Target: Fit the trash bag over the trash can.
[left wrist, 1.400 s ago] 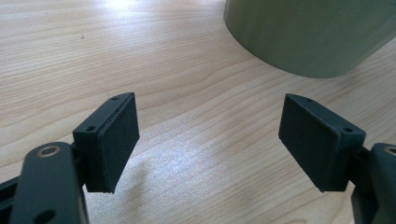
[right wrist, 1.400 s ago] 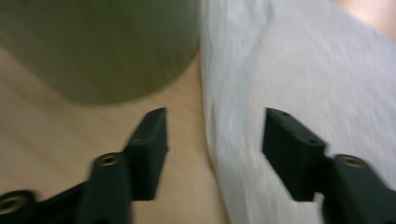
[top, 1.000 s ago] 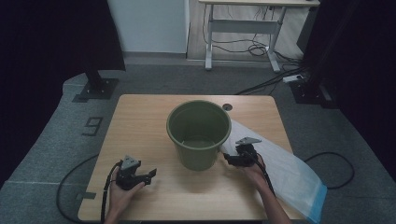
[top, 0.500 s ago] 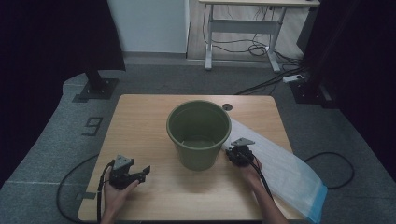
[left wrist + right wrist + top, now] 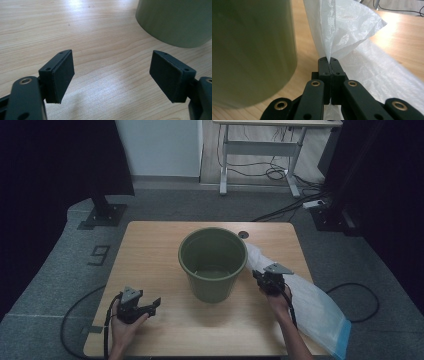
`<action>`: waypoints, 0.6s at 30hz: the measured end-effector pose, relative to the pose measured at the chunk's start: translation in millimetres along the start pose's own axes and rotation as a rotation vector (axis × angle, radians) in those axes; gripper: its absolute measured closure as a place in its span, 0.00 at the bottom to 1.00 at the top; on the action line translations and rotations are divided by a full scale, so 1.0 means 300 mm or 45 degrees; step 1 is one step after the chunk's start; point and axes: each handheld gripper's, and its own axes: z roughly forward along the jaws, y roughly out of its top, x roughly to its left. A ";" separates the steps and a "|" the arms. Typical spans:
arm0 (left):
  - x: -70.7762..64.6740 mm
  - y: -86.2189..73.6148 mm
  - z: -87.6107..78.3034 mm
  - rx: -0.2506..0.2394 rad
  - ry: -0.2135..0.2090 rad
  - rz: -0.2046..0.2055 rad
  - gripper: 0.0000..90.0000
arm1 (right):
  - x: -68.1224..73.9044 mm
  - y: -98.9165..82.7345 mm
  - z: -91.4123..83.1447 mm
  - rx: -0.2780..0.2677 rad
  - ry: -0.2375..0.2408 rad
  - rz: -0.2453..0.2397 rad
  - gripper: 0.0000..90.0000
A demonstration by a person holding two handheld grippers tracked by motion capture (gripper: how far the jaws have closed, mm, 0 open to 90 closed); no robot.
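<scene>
the right gripper (image 5: 261, 279) is sitting just right of the green bucket (image 5: 212, 264), on the right half of the wooden table (image 5: 150, 245). its jaws have just been closing and are now standing together, clamped on a fold of the white plastic bag (image 5: 310, 302). in the right gripper view the thin film is running up out of the seam between the two black jaws of this gripper (image 5: 329, 60), and the bag (image 5: 347, 30) is fanning out above and beyond the tips, with more of it lying flat on the table to the right. the bucket wall (image 5: 249, 50) is standing close on the left of the jaws, apart from them.

in the high view the bag is stretching from the bucket's right side down toward the table's near right corner, where its blue-edged end is hanging past the table edge. the pinched part is lying at the bag's upper end, next to the bucket.

the left gripper (image 5: 150, 305) is resting in the person's left hand (image 5: 122, 327) near the table's front left, well apart from the bag. its jaws are standing wide apart with nothing between them; in the left gripper view bare wood (image 5: 107, 75) is showing between its pads (image 5: 62, 75), and the bucket's lower wall (image 5: 175, 22) is lying ahead to the upper right.
</scene>
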 end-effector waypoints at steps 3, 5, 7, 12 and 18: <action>0.000 0.000 0.003 0.002 -0.001 -0.002 0.21 | -0.018 0.024 -0.027 -0.053 0.006 0.039 0.98; 0.001 0.000 0.003 0.003 -0.001 -0.005 0.21 | -0.026 0.041 -0.047 -0.096 0.010 0.058 0.98; 0.000 0.000 0.004 0.005 -0.002 -0.005 0.21 | -0.028 0.045 -0.054 -0.113 0.015 0.066 0.98; -0.005 -0.002 0.011 0.017 0.001 0.004 0.21 | -0.044 0.069 -0.090 -0.162 0.044 0.108 0.98; -0.008 -0.003 0.024 0.036 -0.010 -0.002 0.21 | -0.054 0.096 -0.132 -0.221 0.072 0.150 0.98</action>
